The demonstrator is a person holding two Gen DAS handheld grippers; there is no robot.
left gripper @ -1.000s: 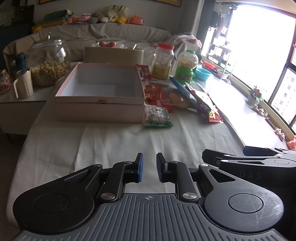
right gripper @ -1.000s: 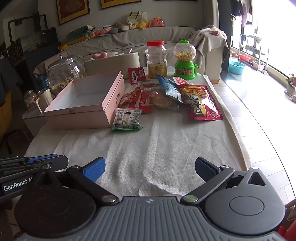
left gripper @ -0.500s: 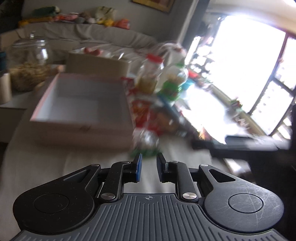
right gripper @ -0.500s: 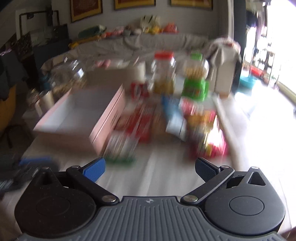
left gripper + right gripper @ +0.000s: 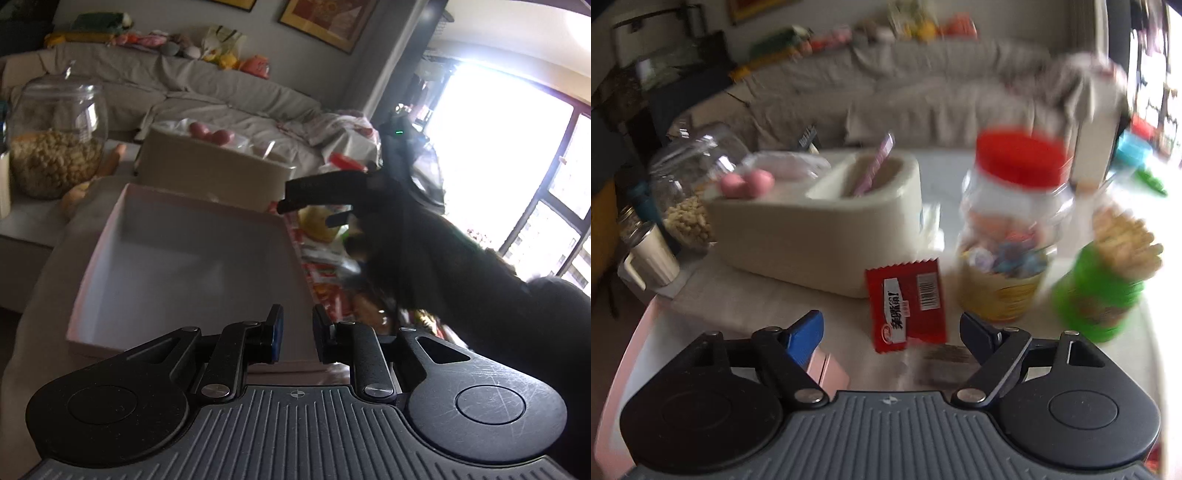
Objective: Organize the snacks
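Currently, in the left wrist view, the pink box [image 5: 192, 254] sits on the table with its interior bare: no snack has been placed in it, so the task appears to be at its first step. The left gripper [image 5: 297, 334] hangs above the box's near edge, jaws nearly closed with a narrow gap, holding nothing. The right gripper [image 5: 321, 201] reaches across the snack packets [image 5: 325, 273] lying just right of the box.

In the right wrist view, which is blurred, the right gripper [image 5: 890, 330] has its jaws wide apart and empty. A red packet [image 5: 907, 301] lies between them, flat on the table, long axis running away from the camera and leaning slightly left, near the candy jar [image 5: 1012, 236] and cream container [image 5: 820, 236]. All packets remain to be boxed.
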